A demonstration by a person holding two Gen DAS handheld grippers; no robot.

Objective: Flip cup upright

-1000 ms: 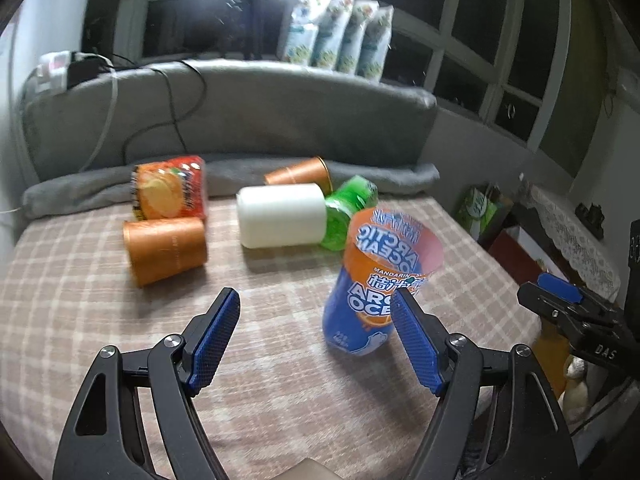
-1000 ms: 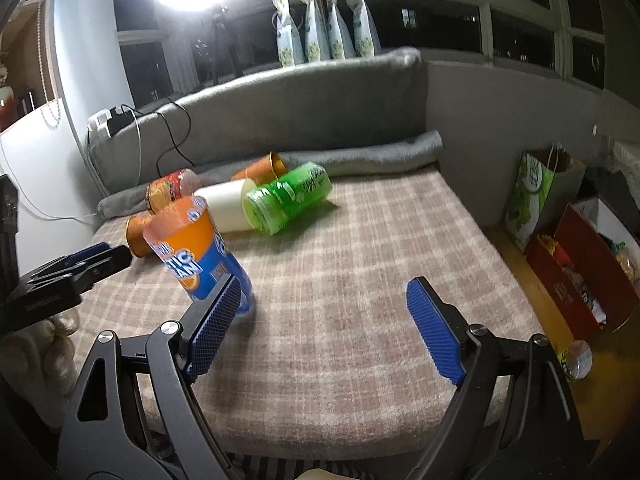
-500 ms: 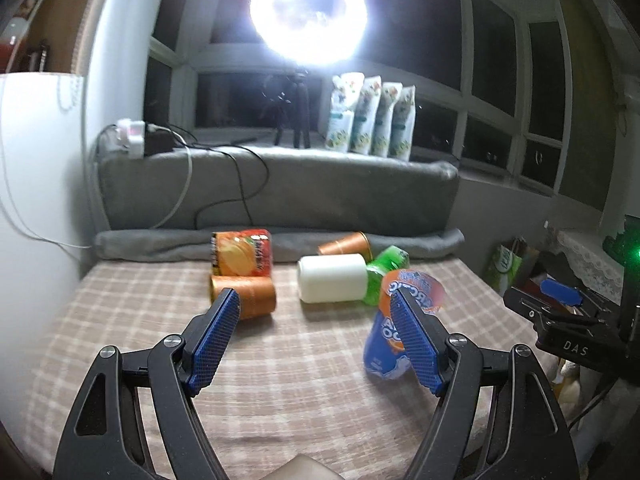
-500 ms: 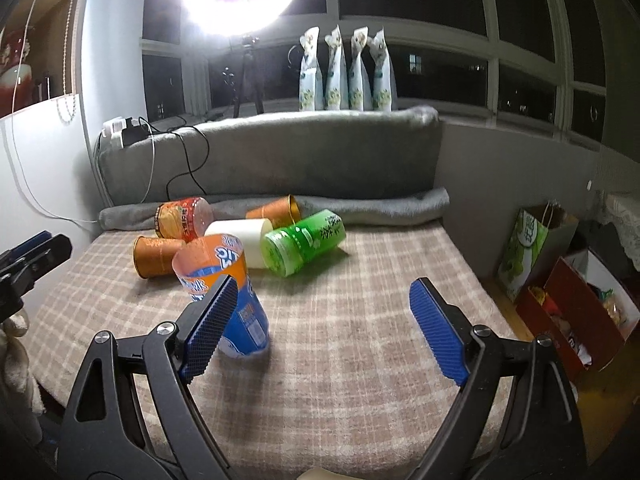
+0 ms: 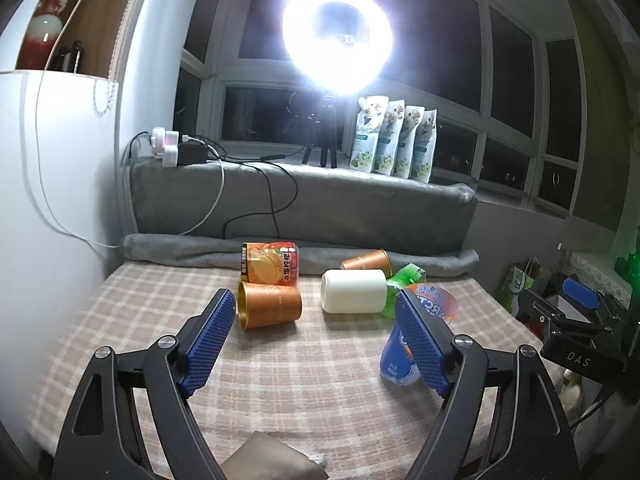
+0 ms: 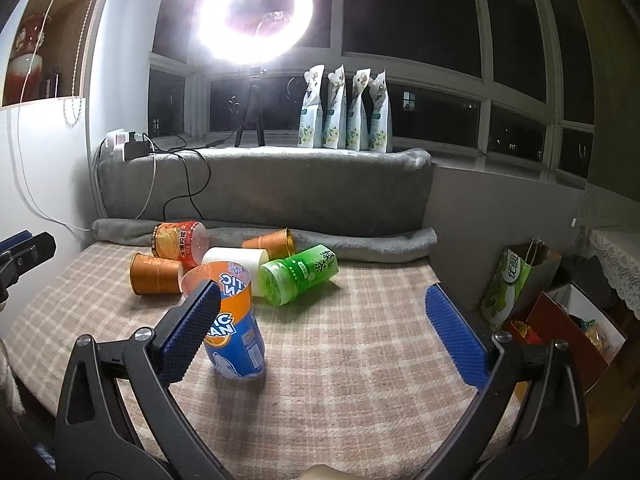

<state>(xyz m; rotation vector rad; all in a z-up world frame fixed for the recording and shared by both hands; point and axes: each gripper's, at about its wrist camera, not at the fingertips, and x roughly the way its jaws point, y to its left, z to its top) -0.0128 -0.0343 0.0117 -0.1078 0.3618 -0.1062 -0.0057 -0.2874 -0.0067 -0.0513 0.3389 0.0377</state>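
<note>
Both my tongs are spread wide and empty: my left gripper [image 5: 310, 338] and my right gripper [image 6: 322, 330] hold nothing. The tall orange-and-blue printed plastic cup [image 6: 234, 326] stands mouth up, leaning slightly, beside my right gripper's left pad. I judge the flip done; next I pull clear without nudging it. Behind the cup, 5 others lie tipped on the checked beige bedspread [image 6: 360, 360], under a bright ring light [image 6: 256, 14].
</note>
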